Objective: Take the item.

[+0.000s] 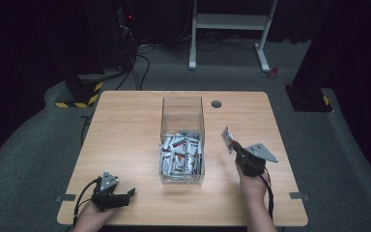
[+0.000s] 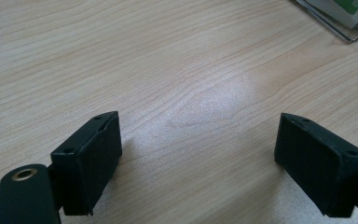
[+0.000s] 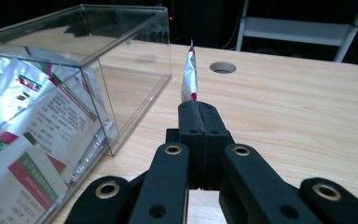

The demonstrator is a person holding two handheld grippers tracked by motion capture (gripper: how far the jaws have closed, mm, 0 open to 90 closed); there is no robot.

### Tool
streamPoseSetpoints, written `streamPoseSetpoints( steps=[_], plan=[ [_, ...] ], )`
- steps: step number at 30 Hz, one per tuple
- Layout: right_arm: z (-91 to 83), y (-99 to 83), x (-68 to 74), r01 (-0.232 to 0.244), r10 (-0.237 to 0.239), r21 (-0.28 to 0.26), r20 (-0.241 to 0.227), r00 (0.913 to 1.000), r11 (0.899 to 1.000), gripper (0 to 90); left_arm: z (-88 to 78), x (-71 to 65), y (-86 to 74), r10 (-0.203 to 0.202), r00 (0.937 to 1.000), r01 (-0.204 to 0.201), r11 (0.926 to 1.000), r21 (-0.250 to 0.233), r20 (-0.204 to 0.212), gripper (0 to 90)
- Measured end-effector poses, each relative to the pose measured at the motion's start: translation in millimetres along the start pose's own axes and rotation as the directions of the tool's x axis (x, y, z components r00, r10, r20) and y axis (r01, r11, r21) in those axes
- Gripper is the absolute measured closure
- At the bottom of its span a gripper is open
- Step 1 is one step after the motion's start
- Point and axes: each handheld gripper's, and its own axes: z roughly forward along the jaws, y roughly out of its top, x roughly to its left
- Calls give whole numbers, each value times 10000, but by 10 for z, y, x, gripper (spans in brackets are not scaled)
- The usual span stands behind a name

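Dark room, wooden table [image 1: 125,125]. Right gripper [image 1: 233,143] clenched on sachet [image 1: 228,137], held upright just right of clear box [image 1: 182,112]; box opening lies left of it. Left gripper [image 1: 125,195] released, resting near left edge, farther from box.

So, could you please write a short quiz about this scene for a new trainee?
1. True or false: the right tongs are shut on a sachet.
2. Where do most sachets lie? A) in the clear box B) loose on the table C) on the floor
3. Fill in: the jaws of the left tongs stand ____ over bare wood.

Key: 1 true; 2 A; 3 open.
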Motion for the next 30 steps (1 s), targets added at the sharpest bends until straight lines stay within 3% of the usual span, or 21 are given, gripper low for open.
streamPoseSetpoints(
  steps=[14,30],
  plan=[
    [143,-160,-143,-450,434,657,255,9987,9968,900,-2,-2,-3,-2,10000,2,10000,-9,2,152],
    [266,-237,-212,-603,546,1089,544,9970,9922,900,-2,-2,-4,0,10000,0,10000,-9,6,151]
  ],
)
